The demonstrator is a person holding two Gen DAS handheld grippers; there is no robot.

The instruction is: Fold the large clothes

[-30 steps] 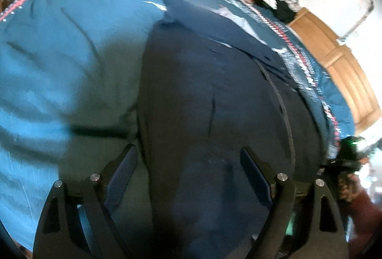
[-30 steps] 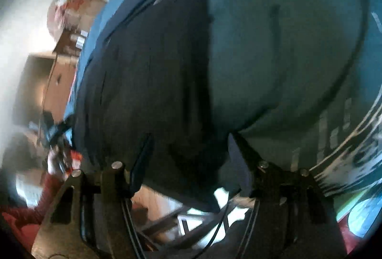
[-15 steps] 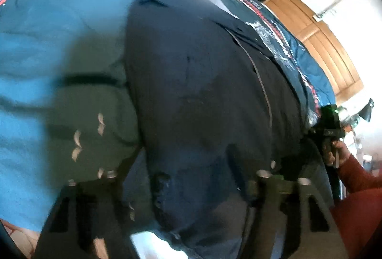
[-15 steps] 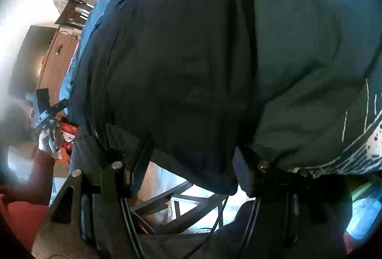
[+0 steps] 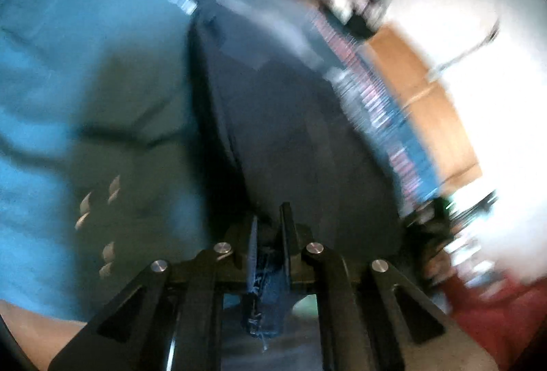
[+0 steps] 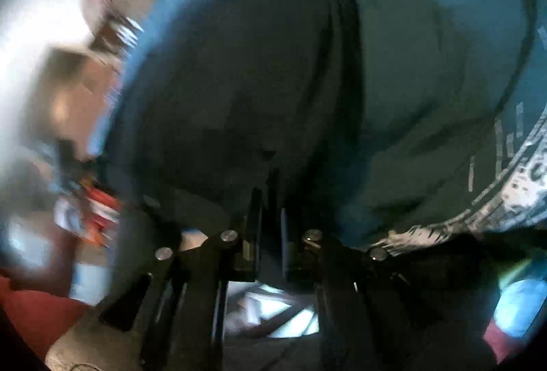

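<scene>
Lying flat on a blue bed cover [image 5: 68, 39], the dark garment [image 5: 290, 118] was stretched away from both tools, with its long side pointing far up the bed. It looked like dark trousers or a long dark cloth, but the pictures were too blurred to be sure. Its near edge was held at two spots.

The left tool [image 5: 270, 234] had just been closing, and now it was clenched on the near edge. A frayed bit of blue denim was seen pinched between its two fingers. The right tool [image 6: 270, 210] had just been closing too. It was squeezed tight on the dark cloth [image 6: 239, 80] at the other near corner, with the cloth bunched up between its fingers.

A patterned border [image 5: 369, 104] ran along the far side of the bed cover. A wooden door [image 5: 420, 104] was seen past it, beside a white wall.

Both tools were at the near end, so neither hand was closer to the far end. The far end lay straight ahead of them, along the long side. For a fold, the near edge would probably have to be lifted and carried forward along that line, with both corners kept level. If one corner were pulled ahead, the fold might be made crooked.
</scene>
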